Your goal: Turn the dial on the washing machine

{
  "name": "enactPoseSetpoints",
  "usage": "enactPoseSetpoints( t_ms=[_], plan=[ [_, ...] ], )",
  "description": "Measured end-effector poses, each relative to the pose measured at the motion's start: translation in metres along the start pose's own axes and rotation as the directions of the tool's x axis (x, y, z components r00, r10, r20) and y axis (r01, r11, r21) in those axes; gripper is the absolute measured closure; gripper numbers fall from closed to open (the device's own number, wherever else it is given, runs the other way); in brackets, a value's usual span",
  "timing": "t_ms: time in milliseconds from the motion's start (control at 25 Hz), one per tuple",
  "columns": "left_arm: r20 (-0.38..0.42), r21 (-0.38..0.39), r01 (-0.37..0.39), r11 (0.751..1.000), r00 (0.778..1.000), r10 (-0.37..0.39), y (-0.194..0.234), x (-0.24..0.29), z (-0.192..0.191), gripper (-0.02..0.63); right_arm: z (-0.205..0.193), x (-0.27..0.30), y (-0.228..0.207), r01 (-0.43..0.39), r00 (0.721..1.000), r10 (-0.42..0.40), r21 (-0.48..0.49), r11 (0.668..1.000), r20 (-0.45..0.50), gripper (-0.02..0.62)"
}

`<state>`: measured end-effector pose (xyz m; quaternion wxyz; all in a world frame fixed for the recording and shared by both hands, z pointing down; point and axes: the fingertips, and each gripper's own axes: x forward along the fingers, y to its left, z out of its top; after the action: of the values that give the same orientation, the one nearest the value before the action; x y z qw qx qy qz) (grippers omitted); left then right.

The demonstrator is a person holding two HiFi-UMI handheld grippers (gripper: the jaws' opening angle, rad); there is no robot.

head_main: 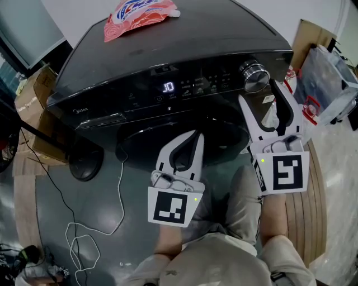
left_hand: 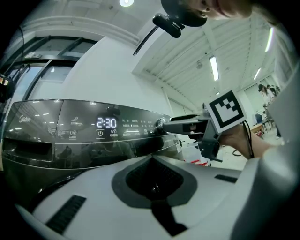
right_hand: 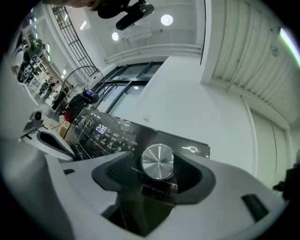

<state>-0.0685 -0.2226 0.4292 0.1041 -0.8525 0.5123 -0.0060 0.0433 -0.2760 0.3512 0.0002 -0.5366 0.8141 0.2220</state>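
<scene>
As fingers (right_hand: 224,187) flank dial (right_hand: 158,161) (apart), washer (head_main: 168,33) cropped

The head view's top edge is cutting off the detergent pouch (head_main: 140,15), and the control panel labels (head_main: 196,88) are showing too small to read. In the left gripper view the right gripper (left_hand: 168,126) is covering most of the dial (left_hand: 160,123). Its pads (right_hand: 117,173) are sitting so close beside the dial that I am not managing to tell contact.
</scene>
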Motion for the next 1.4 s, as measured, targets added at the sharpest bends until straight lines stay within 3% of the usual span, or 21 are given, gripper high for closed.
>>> enactPoseSetpoints(
  t_ms=[400,760,1400],
  plan=[
    [0.007,-0.017,-0.08,0.997,0.997,0.08,0.02,-0.023,-0.008,0.592,-0.015,-0.038,0.062,-0.129,0.991,0.124,0.145,0.981,0.047,0.344],
    [-0.007,-0.015,-0.097,0.995,0.995,0.097,0.021,-0.037,-0.018,0.592,-0.051,-0.05,0.091,-0.152,0.986,0.162,0.173,0.973,-0.041,0.38],
    [-0.008,-0.01,-0.11,0.994,0.994,0.11,0.022,-0.042,-0.02,0.592,-0.054,-0.054,0.096,-0.153,0.985,0.164,0.185,0.971,-0.045,0.393]
  ],
)
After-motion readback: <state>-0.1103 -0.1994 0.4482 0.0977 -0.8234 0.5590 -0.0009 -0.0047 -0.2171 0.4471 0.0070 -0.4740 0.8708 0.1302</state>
